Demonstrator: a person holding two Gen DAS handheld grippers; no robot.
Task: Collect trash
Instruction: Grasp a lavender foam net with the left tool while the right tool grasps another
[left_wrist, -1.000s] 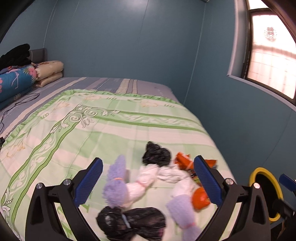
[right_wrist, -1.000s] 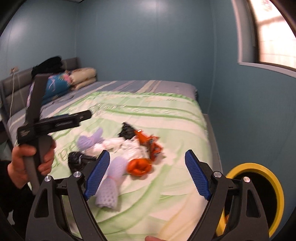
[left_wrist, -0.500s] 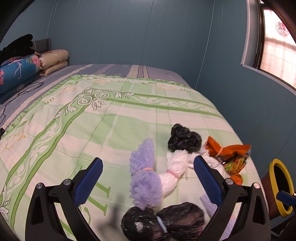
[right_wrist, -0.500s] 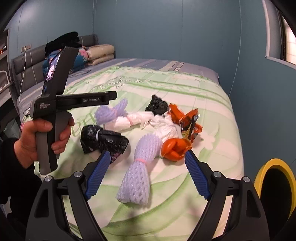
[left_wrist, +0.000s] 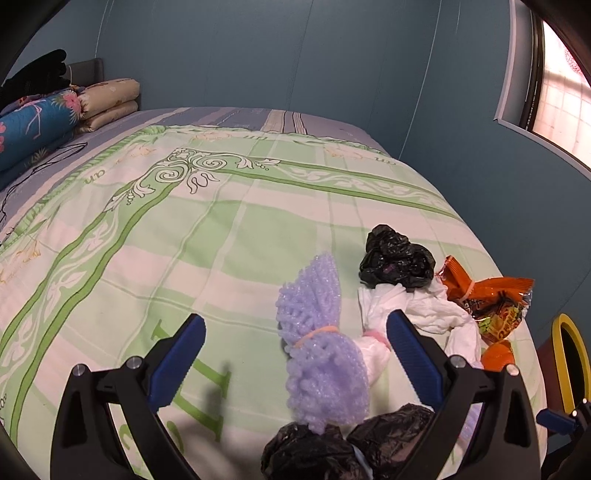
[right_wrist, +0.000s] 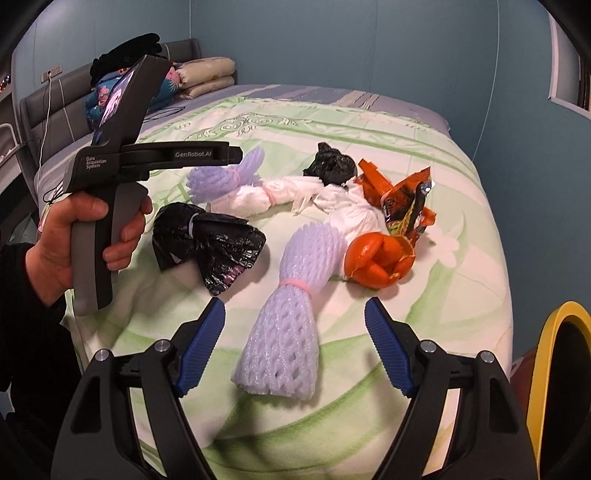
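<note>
A pile of trash lies on the green patterned bed (right_wrist: 458, 280). My right gripper (right_wrist: 295, 343) is open and empty, low over a lilac foam net (right_wrist: 291, 317) tied with a pink band. Beyond it lie an orange bag (right_wrist: 380, 262), an orange snack wrapper (right_wrist: 402, 199), white bags (right_wrist: 347, 210) and two black bags (right_wrist: 210, 243). My left gripper (left_wrist: 295, 358) is open and empty, with a second lilac foam net (left_wrist: 321, 350) between its fingers. A black bag (left_wrist: 332, 450) lies just under it.
A bin with a yellow rim (right_wrist: 554, 391) stands on the floor at the bed's right, also in the left wrist view (left_wrist: 570, 362). Folded bedding and pillows (left_wrist: 55, 110) lie at the bed's far left. A blue wall and window are to the right.
Both grippers have moved down and closer to the trash pile. The right one now sits over the near lilac net; the left one has shifted left so the far lilac net lies between its fingers.
</note>
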